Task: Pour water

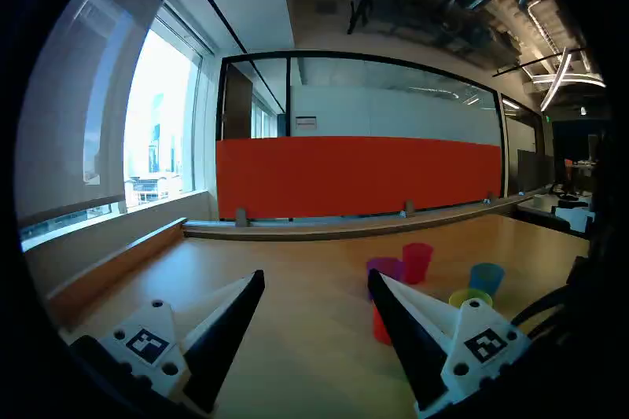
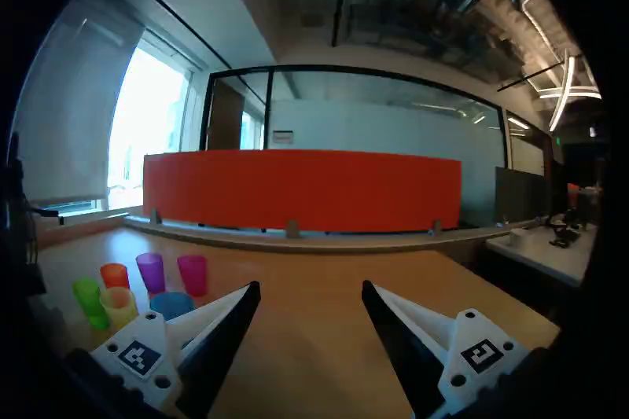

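Left gripper [image 1: 314,273]: released, the two fingers stand wide apart over the table with nothing between them.
Right gripper [image 2: 309,285]: also released, fingers spread, holding nothing.
Table [image 2: 314,325]: light wood, and both grippers are low above it.
Cups, place: six small plastic cups stand upright in a close group on the table, at the left in the right gripper view and at the right in the left gripper view.
Far row: red cup [image 2: 115,275], purple cup [image 2: 151,271] and pink cup [image 2: 193,274], side by side.
Near row: green cup [image 2: 88,297] at the far left, then yellow cup [image 2: 119,305], then blue cup [image 2: 171,303] just beside the left finger of the right gripper.
Contents: I cannot tell if any cup has water in it; the insides are too small to see.
Partition [image 1: 358,175]: a long orange panel at the far edge of the table, with a glass wall behind it.
Writing: a small sign [image 1: 306,123] on the glass wall, too small to read.
Markers: a black and white square code on each finger, no letters.
Window [image 1: 157,128]: bright, at the left.
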`<action>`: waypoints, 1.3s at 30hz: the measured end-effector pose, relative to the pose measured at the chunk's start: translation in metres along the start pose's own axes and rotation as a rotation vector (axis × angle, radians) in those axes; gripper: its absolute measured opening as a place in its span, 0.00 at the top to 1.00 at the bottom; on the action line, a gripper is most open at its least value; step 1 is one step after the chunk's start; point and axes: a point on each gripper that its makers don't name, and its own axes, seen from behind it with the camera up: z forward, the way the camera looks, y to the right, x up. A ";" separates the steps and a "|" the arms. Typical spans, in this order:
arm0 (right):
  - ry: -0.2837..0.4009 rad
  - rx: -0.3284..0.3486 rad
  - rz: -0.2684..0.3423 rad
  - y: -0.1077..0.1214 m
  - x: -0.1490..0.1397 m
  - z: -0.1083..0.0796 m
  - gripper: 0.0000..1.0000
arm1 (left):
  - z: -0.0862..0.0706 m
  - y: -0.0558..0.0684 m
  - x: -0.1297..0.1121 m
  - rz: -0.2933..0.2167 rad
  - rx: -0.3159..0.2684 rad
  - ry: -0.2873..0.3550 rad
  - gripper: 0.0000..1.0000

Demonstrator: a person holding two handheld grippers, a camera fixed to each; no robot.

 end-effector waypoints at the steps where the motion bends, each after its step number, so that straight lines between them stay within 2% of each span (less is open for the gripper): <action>1: 0.012 -0.011 0.004 0.002 0.002 0.000 0.00 | 0.000 0.001 0.002 -0.001 0.003 0.008 0.02; 6: 0.053 -0.046 0.024 0.009 0.010 -0.002 0.00 | 0.000 0.006 0.007 -0.011 0.006 0.036 0.02; 14: 0.059 -0.047 0.029 0.007 0.013 -0.001 0.00 | 0.001 0.009 0.010 -0.032 0.010 0.059 0.02; 23: 0.040 -0.048 0.018 0.004 0.006 0.005 0.00 | 0.002 0.008 0.009 -0.008 0.035 0.083 0.02; 30: 0.020 -0.064 0.047 0.008 0.006 0.009 0.00 | 0.005 0.009 0.000 -0.032 0.046 0.098 0.02; 39: 0.008 -0.105 0.022 0.021 0.010 0.007 0.00 | 0.008 0.007 -0.011 -0.041 0.056 0.107 0.02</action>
